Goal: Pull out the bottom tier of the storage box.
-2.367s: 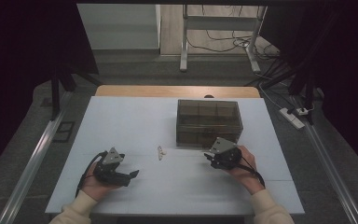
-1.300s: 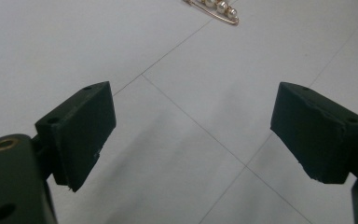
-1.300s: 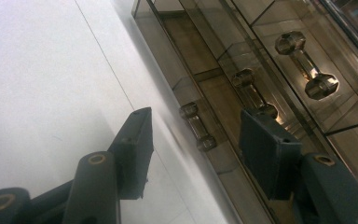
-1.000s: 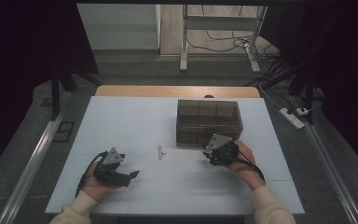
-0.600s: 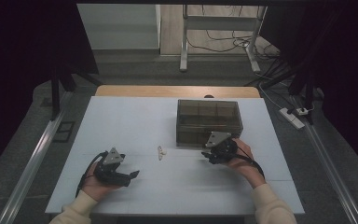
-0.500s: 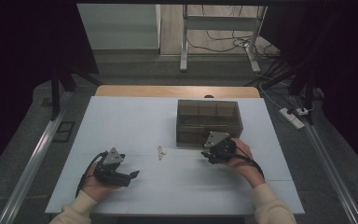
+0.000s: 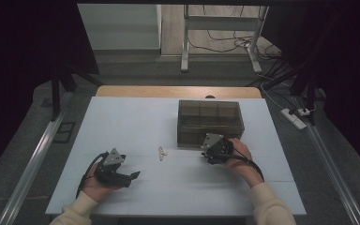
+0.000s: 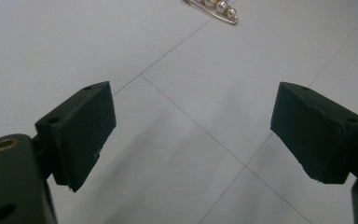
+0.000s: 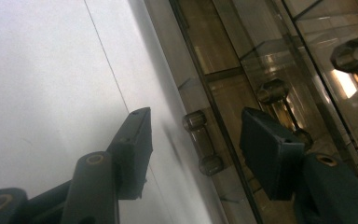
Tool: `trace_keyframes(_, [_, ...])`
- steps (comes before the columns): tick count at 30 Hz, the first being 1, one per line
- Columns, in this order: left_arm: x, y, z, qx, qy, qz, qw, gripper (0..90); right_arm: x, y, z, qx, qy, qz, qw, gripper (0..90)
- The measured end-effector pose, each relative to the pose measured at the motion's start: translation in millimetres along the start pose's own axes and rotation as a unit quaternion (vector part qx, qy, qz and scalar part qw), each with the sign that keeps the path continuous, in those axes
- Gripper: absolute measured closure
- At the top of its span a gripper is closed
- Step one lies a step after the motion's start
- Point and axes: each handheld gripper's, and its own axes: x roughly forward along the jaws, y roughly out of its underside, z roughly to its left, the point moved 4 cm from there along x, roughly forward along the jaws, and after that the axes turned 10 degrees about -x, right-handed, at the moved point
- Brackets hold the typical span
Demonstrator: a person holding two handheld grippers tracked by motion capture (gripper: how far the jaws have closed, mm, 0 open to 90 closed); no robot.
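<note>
A smoky brown see-through drawer box (image 7: 209,123) stands on the white table (image 7: 136,117), right of the middle. My right gripper (image 7: 207,151) is at the box's front wall. In the right gripper view its open jaws (image 9: 196,116) stand on either side of a small drawer knob (image 9: 200,135) without pressing on it; they have just been closing a little. A pearl hairpin (image 7: 161,153) lies on the table between the hands and shows at the top of the left gripper view (image 8: 219,9). My left gripper (image 7: 133,176) rests at the front left, wide open (image 8: 191,121), with nothing between its jaws.
More knobs (image 9: 272,91) sit on the box's other drawers. A wooden board edge (image 7: 178,91) runs behind the table. Metal rails (image 7: 33,159) flank both sides, and a power strip (image 7: 294,118) lies on the floor to the right.
My right gripper has shifted a little left and away, closer to the box's front. The left gripper and the hairpin have stayed put.
</note>
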Motion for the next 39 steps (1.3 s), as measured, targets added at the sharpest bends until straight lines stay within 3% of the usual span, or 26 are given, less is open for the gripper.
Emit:
trace_keyframes(6, [0.2, 0.1, -0.1, 0.000, 0.000, 0.001, 1.0000, 13.0, 7.1, -1.2, 2.2, -0.016, 0.007, 0.020, 0.9996, 45.1])
trace_keyframes(17, [-0.1, 0.1, 0.1, 0.000, 0.000, 0.000, 1.0000, 13.1, 8.5, -0.5, -0.5, -0.022, 0.024, 0.027, 0.9991, 62.3])
trace_keyframes(39, [0.2, 0.5, 0.5, 0.002, -0.001, 0.002, 1.0000, 13.1, 5.0, -0.9, 2.1, -0.026, 0.003, 0.025, 0.9993, 64.0])
